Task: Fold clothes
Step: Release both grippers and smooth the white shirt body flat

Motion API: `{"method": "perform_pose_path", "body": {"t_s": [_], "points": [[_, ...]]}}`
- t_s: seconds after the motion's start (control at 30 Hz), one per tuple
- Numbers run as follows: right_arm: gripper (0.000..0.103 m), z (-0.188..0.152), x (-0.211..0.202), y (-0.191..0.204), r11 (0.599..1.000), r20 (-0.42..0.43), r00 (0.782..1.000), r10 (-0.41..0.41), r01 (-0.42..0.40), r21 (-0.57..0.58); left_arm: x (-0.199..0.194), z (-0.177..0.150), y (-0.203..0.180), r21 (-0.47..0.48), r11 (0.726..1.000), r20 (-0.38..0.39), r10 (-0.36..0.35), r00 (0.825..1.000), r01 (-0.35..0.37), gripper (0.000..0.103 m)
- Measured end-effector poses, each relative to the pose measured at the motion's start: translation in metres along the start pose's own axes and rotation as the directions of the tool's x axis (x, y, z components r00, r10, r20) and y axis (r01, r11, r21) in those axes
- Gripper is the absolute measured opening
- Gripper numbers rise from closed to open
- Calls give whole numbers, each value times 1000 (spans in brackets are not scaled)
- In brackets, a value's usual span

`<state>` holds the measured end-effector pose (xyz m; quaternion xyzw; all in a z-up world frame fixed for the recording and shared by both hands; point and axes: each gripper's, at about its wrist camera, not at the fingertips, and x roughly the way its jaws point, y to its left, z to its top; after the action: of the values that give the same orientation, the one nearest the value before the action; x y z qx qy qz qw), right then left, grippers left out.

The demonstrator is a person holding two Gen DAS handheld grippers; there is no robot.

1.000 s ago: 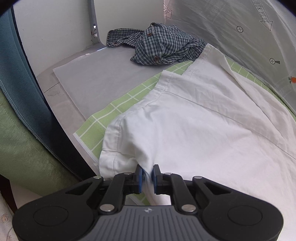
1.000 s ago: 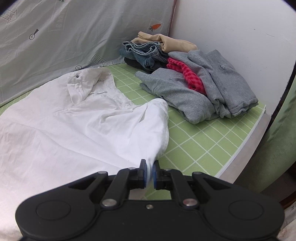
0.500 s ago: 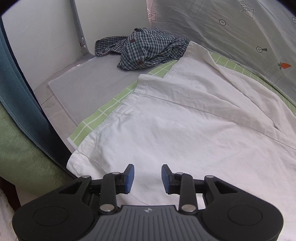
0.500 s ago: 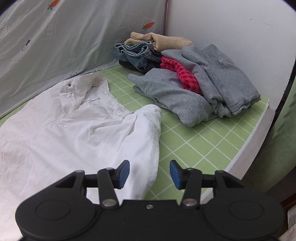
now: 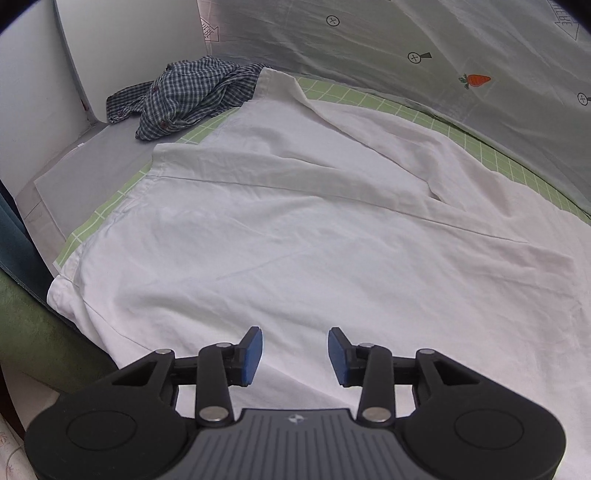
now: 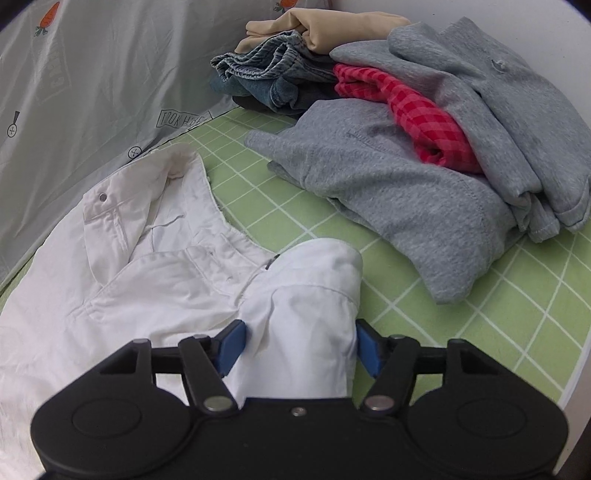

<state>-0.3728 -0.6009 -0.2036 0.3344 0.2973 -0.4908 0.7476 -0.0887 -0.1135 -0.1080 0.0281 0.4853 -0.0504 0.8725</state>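
A white shirt (image 5: 295, 221) lies spread flat over the green grid mat (image 5: 369, 98). My left gripper (image 5: 295, 356) hovers over the shirt's near part. Its jaws are opening and nothing is pinched between the blue pads (image 5: 251, 356). In the right wrist view the same shirt (image 6: 147, 277) shows its collar and a folded-over sleeve end (image 6: 314, 280). My right gripper (image 6: 297, 350) hangs just over that fold. Its jaws are closing with the white fold lying between them, and the pads (image 6: 231, 349) do not visibly press on it.
A crumpled blue plaid shirt (image 5: 192, 96) lies at the far left on a grey board (image 5: 92, 162). On the right stands a pile: grey sweatshirts (image 6: 388, 192), a red checked cloth (image 6: 417, 114), jeans (image 6: 273, 74), a beige garment (image 6: 332, 26). A grey printed sheet (image 6: 92, 74) backs the mat.
Both grippers were shut on the white shirt's edges a second ago and have let go. Each has moved inward over the shirt, the right one onto the folded sleeve end.
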Motion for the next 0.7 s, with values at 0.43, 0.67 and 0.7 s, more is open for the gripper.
{"method": "perform_pose_path", "body": {"t_s": [0.43,0.67,0.7], "points": [[22,13,-2,-22,979,72,983,-166,174,-108,1,2,-29,47,999,-18,13,1000,-12,42],[47,15,-12,-6,961,72,971,-230,238,-144,5,8,-9,28,999,-47,22,999,-20,42],[57,16,-16,-1,959,79,968,-238,247,-140,5,10,-5,30,999,-46,25,999,-24,42]]}}
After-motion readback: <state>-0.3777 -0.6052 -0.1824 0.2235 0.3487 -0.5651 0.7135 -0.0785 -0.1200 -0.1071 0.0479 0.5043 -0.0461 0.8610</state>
